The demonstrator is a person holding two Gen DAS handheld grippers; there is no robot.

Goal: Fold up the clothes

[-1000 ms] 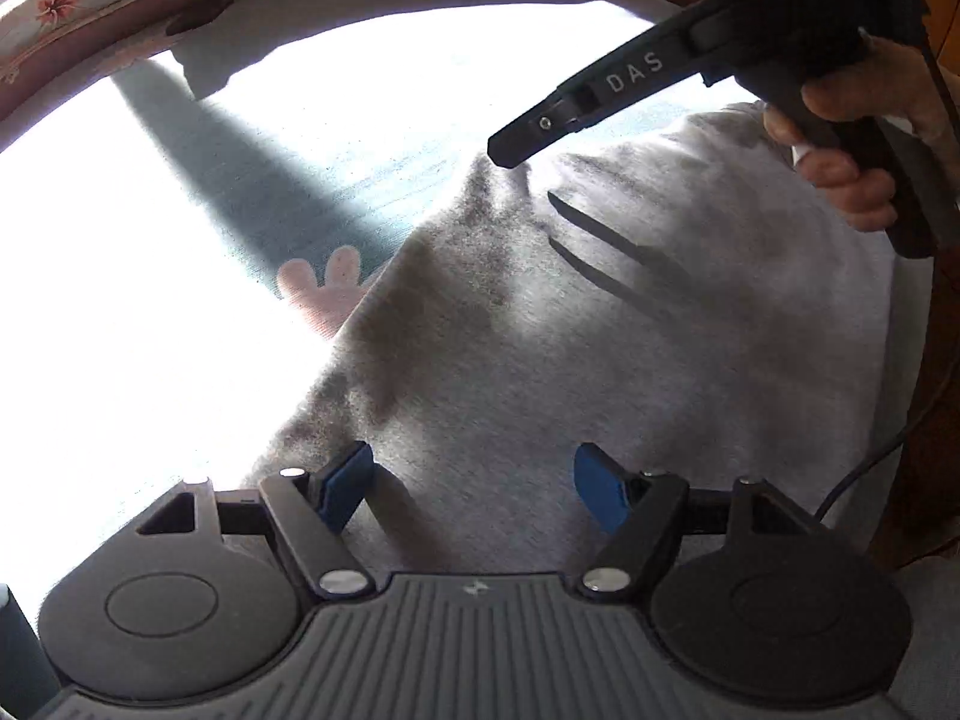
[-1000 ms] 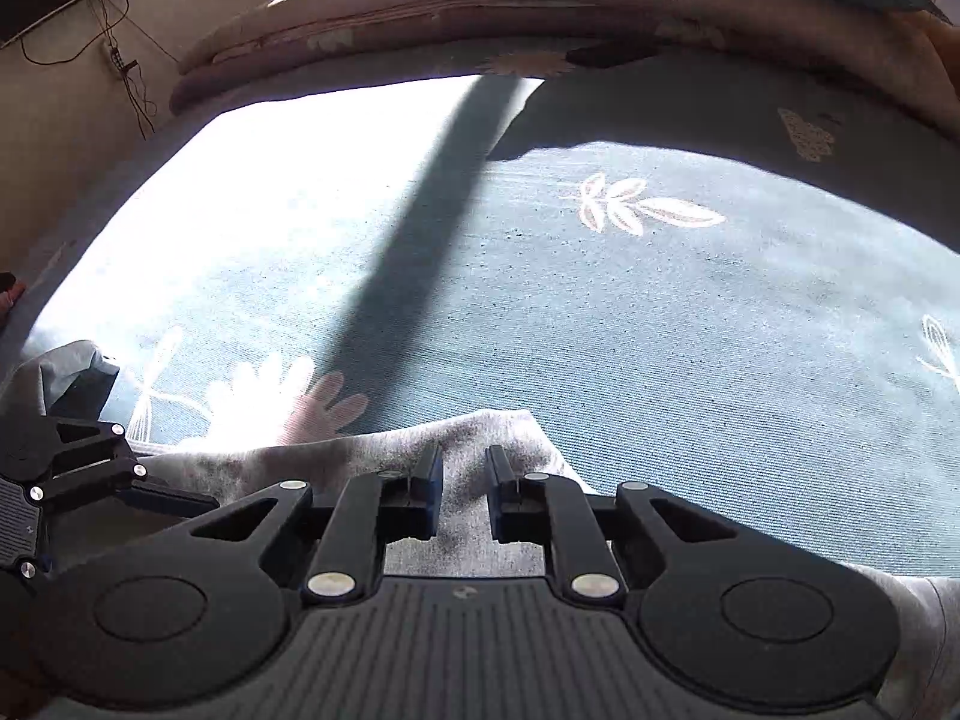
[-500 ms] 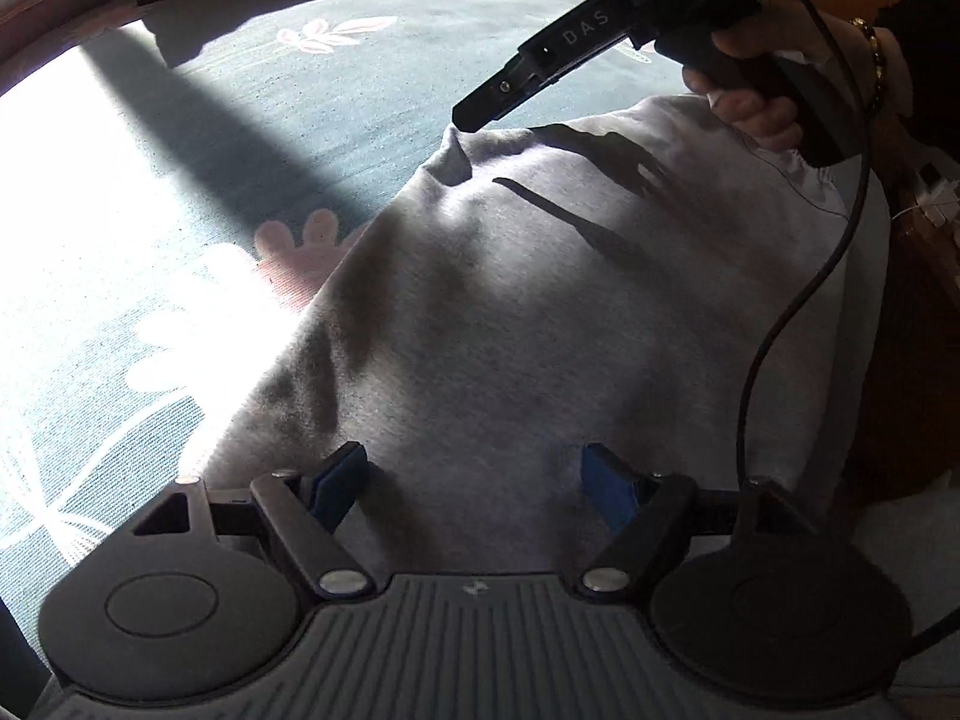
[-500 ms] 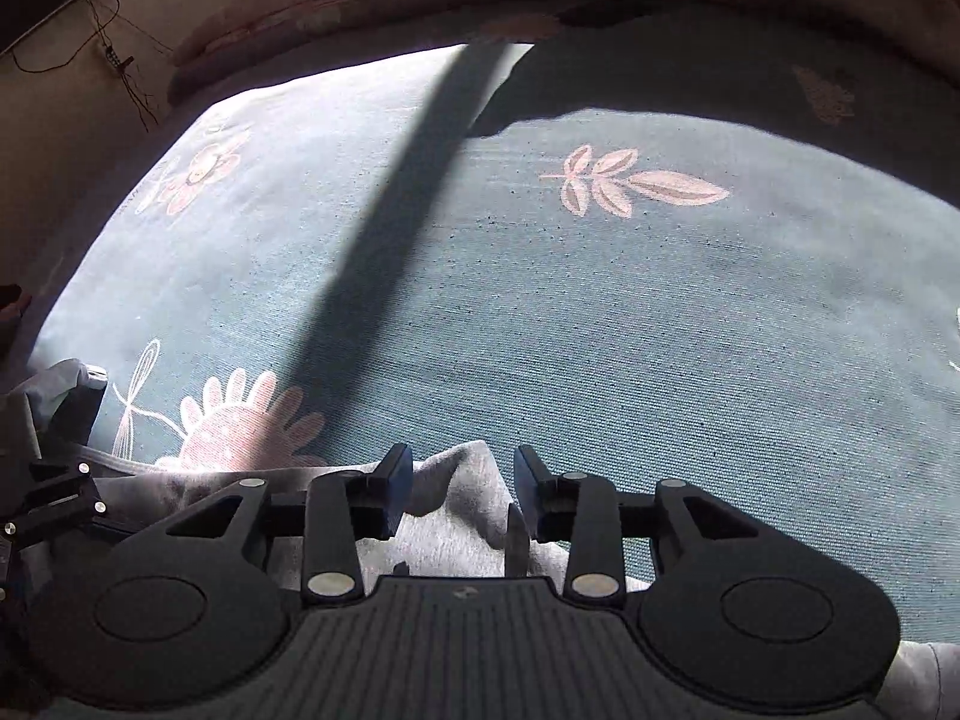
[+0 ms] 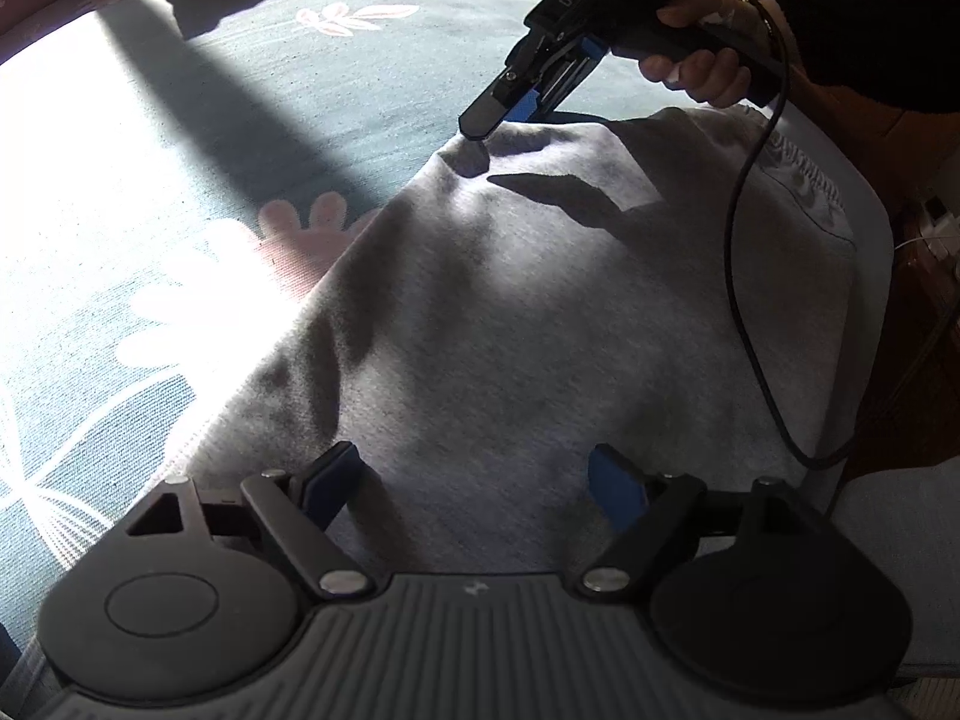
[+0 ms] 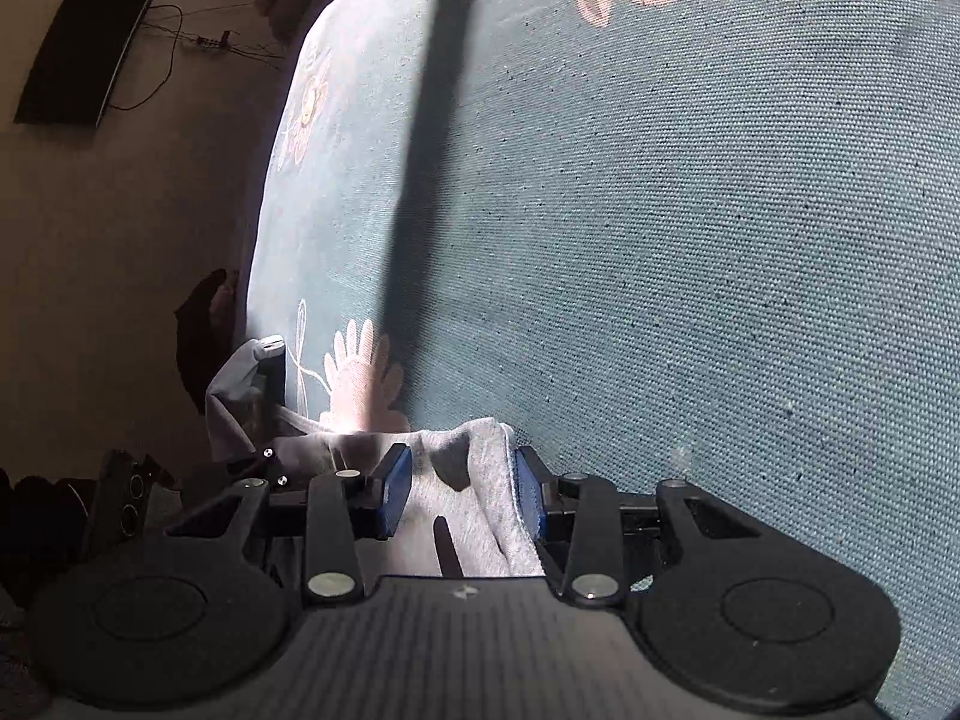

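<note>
Grey knit garment [image 5: 540,312], sweatshirt-weight, lies spread on the teal floral bedspread [image 5: 336,78], its body creased in soft ridges, one corner pointing toward the pink flower motif [image 5: 300,222] printed on the bedspread, and a gathered elastic edge [image 5: 804,168] showing along its far side. Left gripper [image 5: 474,480]: poised over the near part of the garment, blue pads [image 5: 330,480] standing wide apart, nothing clamped between them; its jaws have just been opening further. Right gripper [image 5: 498,114]: seen from the left wrist view at the garment's far corner, held by a hand [image 5: 702,66] in a dark fleecy sleeve [image 5: 870,24], its tip at the raised fold of cloth. In the right wrist view the right gripper [image 6: 462,492] has a fold of grey cloth [image 6: 486,480] lying between its blue pads [image 6: 396,486]; the cloth touches the right-hand pad, a gap shows at the left-hand pad, so the fold is released rather than pinched. Its jaws have just been opening. A black cable [image 5: 744,276] trails from the right gripper across the garment. Beyond the bedspread's edge: a tan wall with a dark flat screen [image 6: 90,48] and loose wires [image 6: 180,42].
</note>
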